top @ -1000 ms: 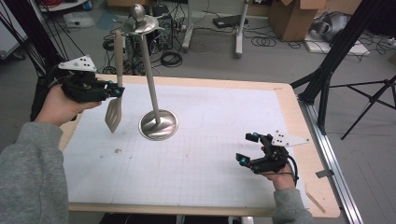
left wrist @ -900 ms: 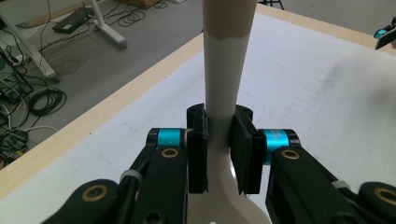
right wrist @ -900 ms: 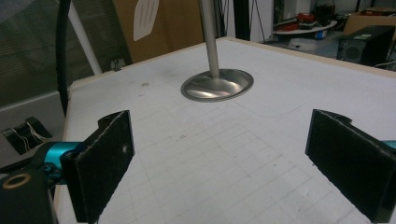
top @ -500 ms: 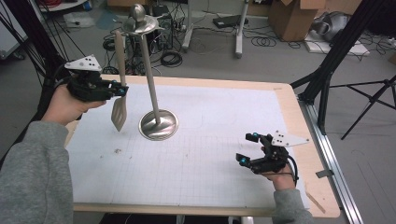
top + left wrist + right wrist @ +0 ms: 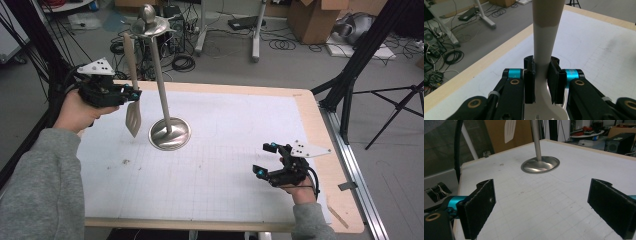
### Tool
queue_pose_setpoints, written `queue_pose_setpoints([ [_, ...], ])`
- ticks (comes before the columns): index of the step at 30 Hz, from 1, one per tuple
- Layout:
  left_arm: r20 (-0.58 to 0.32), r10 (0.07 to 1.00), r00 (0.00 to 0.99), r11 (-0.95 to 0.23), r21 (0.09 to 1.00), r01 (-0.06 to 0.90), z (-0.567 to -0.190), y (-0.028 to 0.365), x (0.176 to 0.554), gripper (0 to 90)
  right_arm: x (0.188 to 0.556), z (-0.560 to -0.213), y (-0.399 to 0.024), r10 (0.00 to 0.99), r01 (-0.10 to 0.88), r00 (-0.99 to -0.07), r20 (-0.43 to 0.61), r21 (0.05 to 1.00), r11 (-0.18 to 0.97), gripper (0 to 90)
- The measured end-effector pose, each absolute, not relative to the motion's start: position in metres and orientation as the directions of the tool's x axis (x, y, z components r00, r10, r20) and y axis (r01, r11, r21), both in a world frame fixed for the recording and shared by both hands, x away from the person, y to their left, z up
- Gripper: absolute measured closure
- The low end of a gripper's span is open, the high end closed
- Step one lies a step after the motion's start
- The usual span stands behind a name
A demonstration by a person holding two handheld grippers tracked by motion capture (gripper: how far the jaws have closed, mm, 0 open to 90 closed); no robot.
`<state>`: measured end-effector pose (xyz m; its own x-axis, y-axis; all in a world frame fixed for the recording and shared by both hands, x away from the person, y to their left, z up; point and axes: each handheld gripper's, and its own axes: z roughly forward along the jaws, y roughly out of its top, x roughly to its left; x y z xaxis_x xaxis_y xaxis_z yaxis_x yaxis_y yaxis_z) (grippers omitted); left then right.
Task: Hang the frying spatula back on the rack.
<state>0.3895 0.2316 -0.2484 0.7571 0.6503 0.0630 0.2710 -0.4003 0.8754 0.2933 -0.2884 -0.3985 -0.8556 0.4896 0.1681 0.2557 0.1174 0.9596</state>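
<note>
A spatula (image 5: 133, 116) with a beige handle and a white slotted blade hangs upright, blade down, above the table's left part. My left gripper (image 5: 134, 93) is shut on its neck, and in the left gripper view the pads (image 5: 555, 82) press on both sides of the white shaft (image 5: 546, 40). Just right of it stands a metal utensil stand (image 5: 169, 132) with a round base, a thin pole and a hooked cap (image 5: 148, 24). The handle's end is beside the cap. My right gripper (image 5: 265, 159) rests near the front right, open, with nothing between its pads (image 5: 480, 202).
The wooden table (image 5: 311, 117) is covered by a white grid mat (image 5: 225, 145). Behind the table lie cables, stand legs and cardboard boxes on the floor. A black tripod (image 5: 360, 60) stands off the right edge. From the right gripper view, the stand's base (image 5: 540, 165) is straight ahead.
The spatula's blade has drifted a little right, closer to the stand's pole, with the left hand. The right gripper has kept still.
</note>
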Motion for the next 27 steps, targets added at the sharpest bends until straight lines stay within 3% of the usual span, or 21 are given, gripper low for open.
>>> queue_pose_setpoints([
  [6,0.081,0.654,0.752,-0.407,0.876,0.259,-0.249,0.233,0.388,75.5,0.292,-0.398,-0.289,0.492,0.255,-0.855,0.166,0.960,0.118,6.9],
  [22,0.045,0.629,0.776,-0.343,0.912,0.225,-0.263,0.249,0.378,28.0,0.292,-0.399,-0.286,0.483,0.256,-0.861,0.157,0.956,0.146,6.9],
  [27,0.026,0.617,0.787,-0.318,0.922,0.218,-0.263,0.254,0.374,25.0,0.291,-0.399,-0.286,0.486,0.260,-0.859,0.162,0.955,0.142,6.9],
])
